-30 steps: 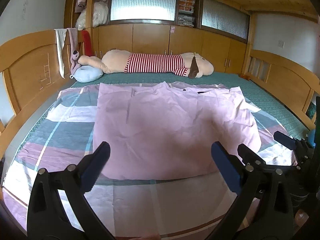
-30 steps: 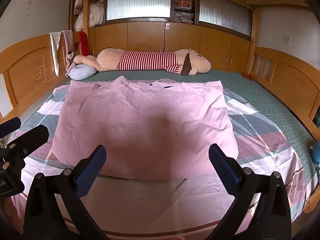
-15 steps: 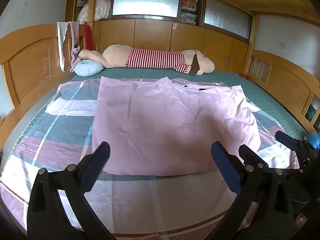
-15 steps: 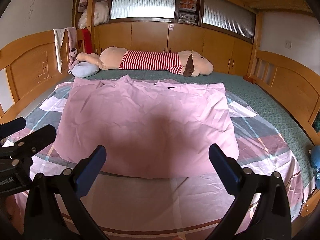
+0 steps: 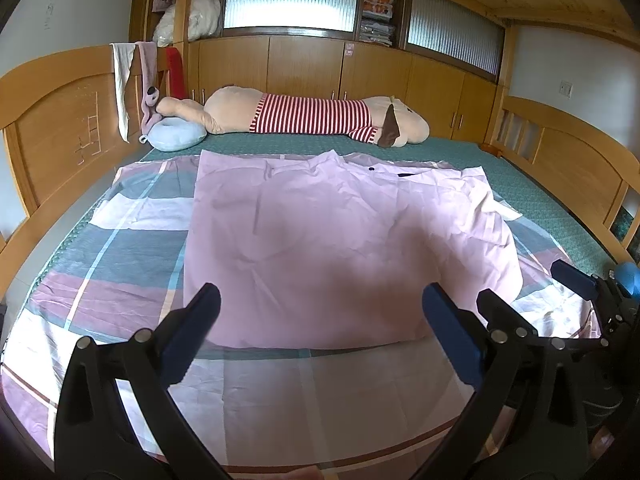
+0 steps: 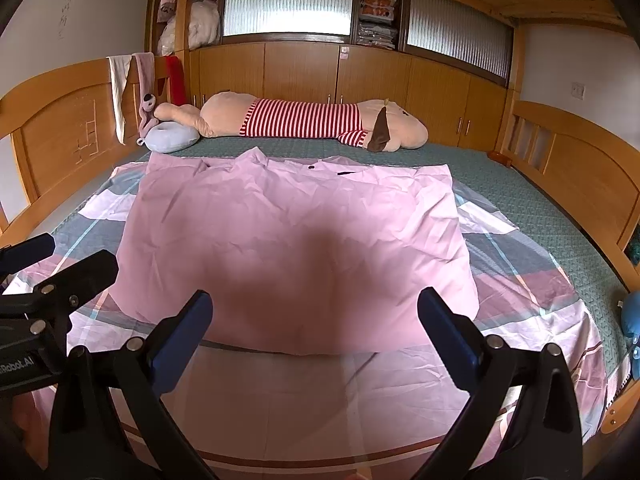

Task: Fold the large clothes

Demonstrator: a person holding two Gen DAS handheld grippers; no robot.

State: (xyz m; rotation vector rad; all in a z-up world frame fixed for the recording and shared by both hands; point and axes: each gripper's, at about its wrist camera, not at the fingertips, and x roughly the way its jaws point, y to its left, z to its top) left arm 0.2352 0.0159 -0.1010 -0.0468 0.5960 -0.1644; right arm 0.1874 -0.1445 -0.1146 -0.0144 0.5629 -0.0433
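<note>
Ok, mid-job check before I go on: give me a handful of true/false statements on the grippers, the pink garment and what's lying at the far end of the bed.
1. Both grippers are open and hold nothing. True: the left gripper and the right gripper have their jaws wide apart, short of the cloth.
2. The pink garment lies spread flat on the plaid sheet. True.
3. The garment is bunched in a heap by the headboard. False: it is laid out flat across the middle of the bed.
4. A long plush toy in a red-striped shirt lies across the far end of the bed. True.
5. The plush toy rests on top of the garment. False: it lies beyond it, on the green mat.
</note>
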